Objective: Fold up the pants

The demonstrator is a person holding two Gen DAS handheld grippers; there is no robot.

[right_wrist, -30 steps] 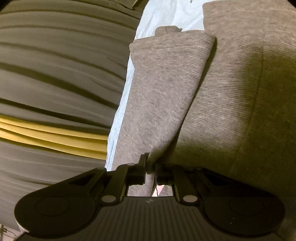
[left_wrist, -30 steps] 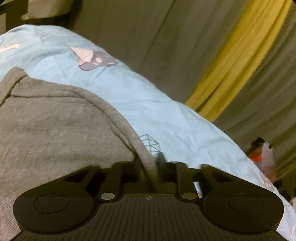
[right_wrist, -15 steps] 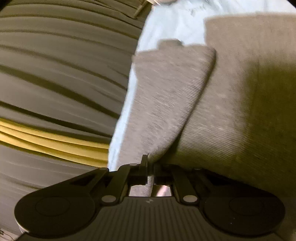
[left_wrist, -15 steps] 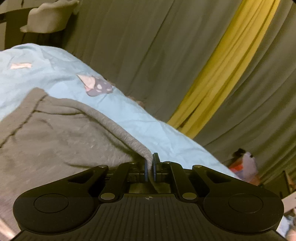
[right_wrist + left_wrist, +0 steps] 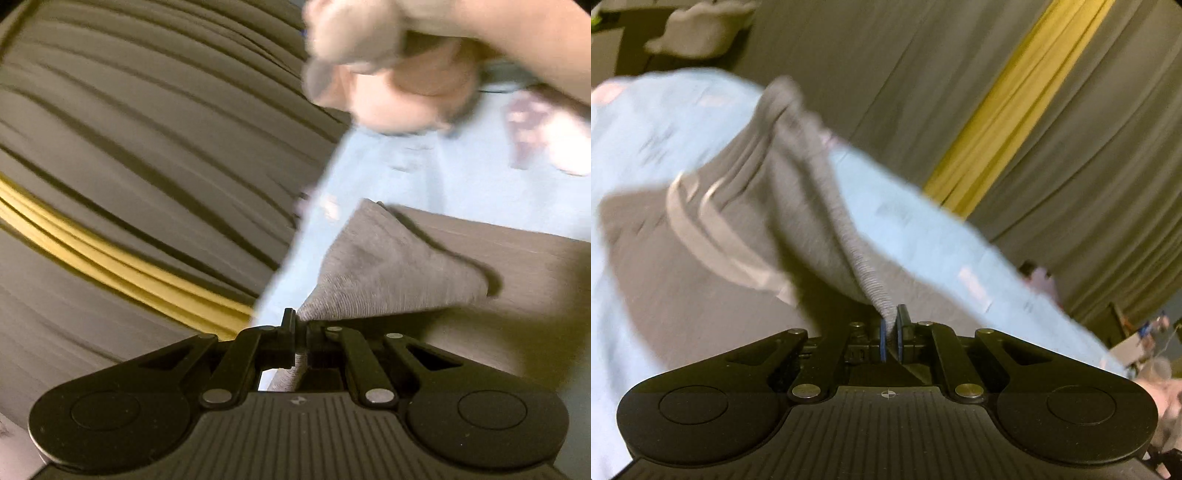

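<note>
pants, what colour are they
Heathered grey knit pants, with a ribbed edge; the weave shows best in the right wrist view, lying on the light blue sheet.

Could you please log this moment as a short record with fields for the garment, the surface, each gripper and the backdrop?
garment: grey knit pants, partly lifted off the surface, ribbed edge raised toward the left camera
surface: light blue printed bedsheet under the pants
left gripper: shut on the ribbed edge of the pants
right gripper: shut on a corner of the pants
backdrop: olive-grey curtain with a yellow stripe
image quality: both views motion-blurred
</note>
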